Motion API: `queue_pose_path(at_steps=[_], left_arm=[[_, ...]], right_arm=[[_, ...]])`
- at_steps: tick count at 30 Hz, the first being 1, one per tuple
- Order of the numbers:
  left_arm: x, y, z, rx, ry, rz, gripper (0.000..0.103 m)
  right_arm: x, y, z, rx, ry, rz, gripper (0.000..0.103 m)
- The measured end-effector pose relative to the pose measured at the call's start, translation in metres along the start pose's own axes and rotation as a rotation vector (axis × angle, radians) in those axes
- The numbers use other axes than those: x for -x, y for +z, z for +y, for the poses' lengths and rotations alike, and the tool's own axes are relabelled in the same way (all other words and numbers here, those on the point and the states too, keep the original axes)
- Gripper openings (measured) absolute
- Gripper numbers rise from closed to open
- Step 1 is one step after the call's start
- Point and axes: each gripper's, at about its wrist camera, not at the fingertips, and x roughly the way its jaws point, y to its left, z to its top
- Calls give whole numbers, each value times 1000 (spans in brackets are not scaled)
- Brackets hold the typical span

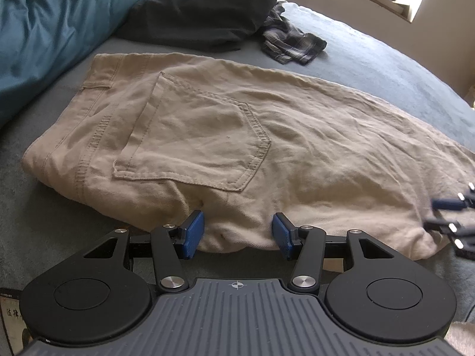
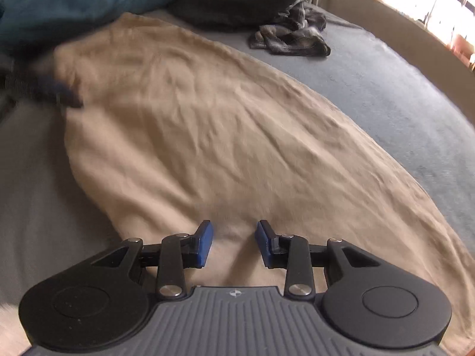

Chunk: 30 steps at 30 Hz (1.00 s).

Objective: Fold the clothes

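In the left wrist view, the beige trousers (image 1: pixel 237 136) are seen laid flat on the grey bed (image 1: pixel 386 68), doubled over, with a stitched back pocket (image 1: pixel 196 136) facing up and the waistband toward the left. The left claw (image 1: pixel 239 235) is held at the near edge of the trousers, its blue pads (image 1: pixel 194 234) standing partly apart; a bulge of the beige cloth lies between them, but whether the pads press on it cannot be told. At the right edge of this view the right claw (image 1: pixel 448 216) is seen, blurred, just beside the near right corner of the trousers. Beyond the trousers a black garment (image 1: pixel 202 12) and a crumpled plaid garment (image 1: pixel 288 41) are seen lying on the bed, and a teal duvet (image 1: pixel 53 23) is bunched at the upper left.

In the right wrist view, which is blurred, the trousers (image 2: pixel 222 136) are seen stretching away up and to the left across the bed (image 2: pixel 400 95). The right claw (image 2: pixel 234 243) is held over the near part of the cloth with its pads narrowly apart, and nothing is seen gripped between them. The left claw (image 2: pixel 59 95) shows as a dark smear at the far left edge of the trousers. The black garment (image 2: pixel 237 3), the plaid garment (image 2: pixel 291 40) and the teal duvet (image 2: pixel 74 3) are seen beyond
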Motion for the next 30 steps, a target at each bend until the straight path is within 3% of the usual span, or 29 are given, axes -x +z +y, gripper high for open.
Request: queue_pose_path(at_steps=[5,7,9,14,16,20,24,30], left_arm=[[0,-2,3,0,-12,-8,51],[1,-3,2,-1,-10,-13,51],[1,-4,2,1,-5,-13,51],[3,-5,2,4,3,-2,51],[7,-6,4,1,17,-10,51],[19,-9,8,2,49,-47,51],[28,-6,-11,-58,17,-90,51],[16,-2,-54,-184,-52,-130,51]], right_arm=[[36,-40,-15,-60,-38,124,35],[44,-31,-13,-80,-43,101,35],[47,-8,-9,-100,-30,23,35],[11,51,16,-66,10,-82,35],[-4,54,29,-44,23,-59,35],[7,24,43,7,-1,-39,36],[27,6,43,-19,-16,-12,36],[29,47,37,-112,-28,-119,36]])
